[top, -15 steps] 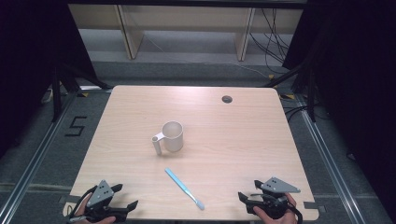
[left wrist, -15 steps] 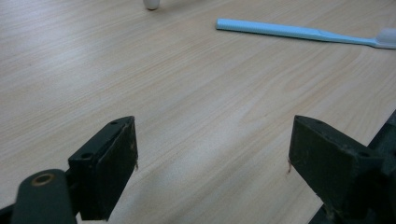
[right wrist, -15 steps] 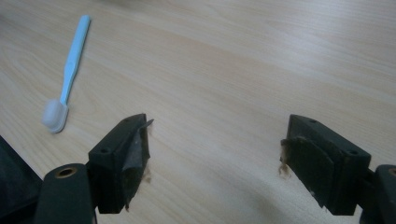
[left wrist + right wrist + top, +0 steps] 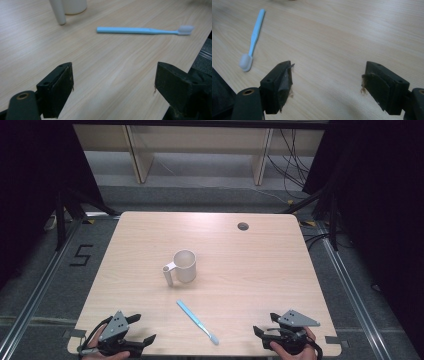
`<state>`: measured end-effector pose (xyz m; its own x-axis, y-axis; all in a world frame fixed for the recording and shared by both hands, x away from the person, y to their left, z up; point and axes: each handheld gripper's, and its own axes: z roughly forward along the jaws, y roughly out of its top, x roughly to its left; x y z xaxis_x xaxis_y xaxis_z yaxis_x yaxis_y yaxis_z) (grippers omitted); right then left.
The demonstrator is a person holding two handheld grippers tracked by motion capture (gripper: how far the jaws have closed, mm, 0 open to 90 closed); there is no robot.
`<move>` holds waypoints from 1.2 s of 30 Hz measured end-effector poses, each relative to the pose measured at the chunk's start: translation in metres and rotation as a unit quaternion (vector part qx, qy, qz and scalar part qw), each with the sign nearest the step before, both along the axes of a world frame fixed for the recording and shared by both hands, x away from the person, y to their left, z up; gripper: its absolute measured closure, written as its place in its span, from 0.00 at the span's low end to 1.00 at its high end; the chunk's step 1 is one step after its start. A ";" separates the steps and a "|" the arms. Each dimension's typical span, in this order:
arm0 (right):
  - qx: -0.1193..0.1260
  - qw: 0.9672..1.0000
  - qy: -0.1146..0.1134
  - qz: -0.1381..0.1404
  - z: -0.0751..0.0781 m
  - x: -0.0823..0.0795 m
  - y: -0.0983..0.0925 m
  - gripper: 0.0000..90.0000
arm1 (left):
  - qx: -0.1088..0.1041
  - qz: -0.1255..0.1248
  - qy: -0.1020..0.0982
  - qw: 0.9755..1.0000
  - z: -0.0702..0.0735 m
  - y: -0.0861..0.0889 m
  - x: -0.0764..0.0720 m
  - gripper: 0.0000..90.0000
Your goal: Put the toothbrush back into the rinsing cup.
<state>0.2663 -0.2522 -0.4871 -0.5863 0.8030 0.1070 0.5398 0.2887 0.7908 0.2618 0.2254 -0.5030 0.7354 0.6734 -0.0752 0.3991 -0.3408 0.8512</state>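
Note:
A white mug (image 4: pixel 184 266) stands upright near the middle of the wooden table (image 4: pixel 260 270), its handle toward the left front. In front of it lies a light blue toothbrush (image 4: pixel 196 321), white bristle end toward the near edge. My left gripper (image 4: pixel 142 329) rests at the front left corner, open, nothing between its jaws. In the left gripper view the gripper (image 4: pixel 113 77) faces the toothbrush (image 4: pixel 140 30) and the mug (image 4: pixel 72 5) beyond. My right gripper (image 4: pixel 262 325) sits open at the front right; in its own view the gripper (image 4: pixel 327 72) has the toothbrush (image 4: pixel 254 37) off to the left.
A small round cable hole (image 4: pixel 243 226) lies near the table's far edge. Beyond the table stand pale shelf frames (image 4: pixel 200 155) and loose cables. The floor at left bears a painted figure 5 (image 4: pixel 81 255). Metal rails run along both sides.

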 end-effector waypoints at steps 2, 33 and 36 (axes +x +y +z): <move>-0.002 1.000 0.000 0.001 0.000 0.000 0.000 0.26 | 0.004 -0.016 -0.008 1.000 0.003 -0.006 0.004 0.16; -0.001 1.000 0.002 0.004 0.000 0.000 -0.002 0.28 | 0.195 -0.228 -0.031 0.953 0.034 -0.100 0.065 0.32; 0.013 1.000 0.015 0.006 0.000 0.000 -0.001 0.28 | 0.215 -0.241 -0.020 0.946 0.038 -0.109 0.069 0.32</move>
<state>0.2664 -0.2534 -0.4870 -0.5921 0.7928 0.1445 0.5595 0.2754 0.7817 0.3305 0.1163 -0.4654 0.9615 0.2208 0.1635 0.0793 -0.7928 0.6043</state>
